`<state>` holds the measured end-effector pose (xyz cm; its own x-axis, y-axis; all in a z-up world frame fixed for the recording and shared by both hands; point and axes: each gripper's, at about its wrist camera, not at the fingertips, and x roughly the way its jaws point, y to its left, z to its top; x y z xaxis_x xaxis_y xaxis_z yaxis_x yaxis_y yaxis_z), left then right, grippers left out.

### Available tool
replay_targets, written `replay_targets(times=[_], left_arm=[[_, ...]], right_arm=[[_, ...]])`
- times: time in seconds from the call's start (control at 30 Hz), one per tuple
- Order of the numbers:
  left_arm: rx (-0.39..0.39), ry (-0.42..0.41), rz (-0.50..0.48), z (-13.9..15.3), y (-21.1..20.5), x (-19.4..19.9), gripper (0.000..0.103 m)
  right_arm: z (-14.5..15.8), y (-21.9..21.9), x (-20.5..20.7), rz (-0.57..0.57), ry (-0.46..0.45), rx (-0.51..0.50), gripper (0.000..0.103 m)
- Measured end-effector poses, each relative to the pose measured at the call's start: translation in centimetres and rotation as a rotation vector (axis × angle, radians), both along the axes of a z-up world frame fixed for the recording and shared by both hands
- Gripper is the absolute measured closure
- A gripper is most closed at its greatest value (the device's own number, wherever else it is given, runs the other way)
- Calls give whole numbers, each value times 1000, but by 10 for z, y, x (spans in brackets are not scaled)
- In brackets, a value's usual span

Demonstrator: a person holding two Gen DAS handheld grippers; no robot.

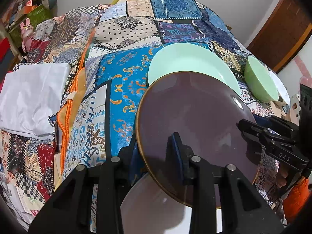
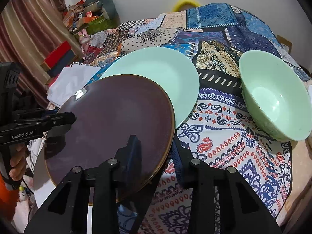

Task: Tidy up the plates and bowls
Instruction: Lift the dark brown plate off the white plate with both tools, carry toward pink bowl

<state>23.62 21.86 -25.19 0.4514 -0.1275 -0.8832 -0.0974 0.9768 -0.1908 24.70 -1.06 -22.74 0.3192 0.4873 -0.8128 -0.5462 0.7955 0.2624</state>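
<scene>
A dark purple plate (image 1: 197, 117) with a brown rim is held between both grippers, lifted and tilted above the patchwork cloth; it also shows in the right wrist view (image 2: 115, 117). My left gripper (image 1: 154, 154) is shut on its left rim, one finger over the plate, one under. My right gripper (image 2: 154, 152) is shut on its right rim and shows in the left wrist view (image 1: 251, 128). A mint green plate (image 1: 185, 62) (image 2: 161, 72) lies just beyond, partly hidden. A green bowl (image 2: 273, 97) (image 1: 259, 81) stands at the right.
A white plate (image 1: 154, 204) lies under the purple one near the front edge. Another white dish (image 1: 280, 87) sits behind the green bowl. A folded white cloth (image 1: 33, 97) lies at the left. Boxes and a pink toy (image 1: 26, 33) stand off the left side.
</scene>
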Motion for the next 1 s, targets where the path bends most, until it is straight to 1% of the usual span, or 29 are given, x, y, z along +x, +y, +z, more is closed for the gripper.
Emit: replay_targets(times=[0.17,0.27,0.5,0.77,1.0], left_arm=[[-6,-2,5,1,0,-4,70],[3,-9,8,2,-2,-9,70],[-7,-3,22,4,-5,-18,70],[-13,-16,13,16,-18,-30,70],[-19,-44,4,34,-32,-39,70]], right_arm=[[3,-1,0,-15,-3,16,78],[5,-1,-2,-14,-9,21,78],[8,-6,-8,-26,-12,41,80],[18,-19,-15,-49,-29,64,80],[31,-34,-25,-68,-44,87,81]])
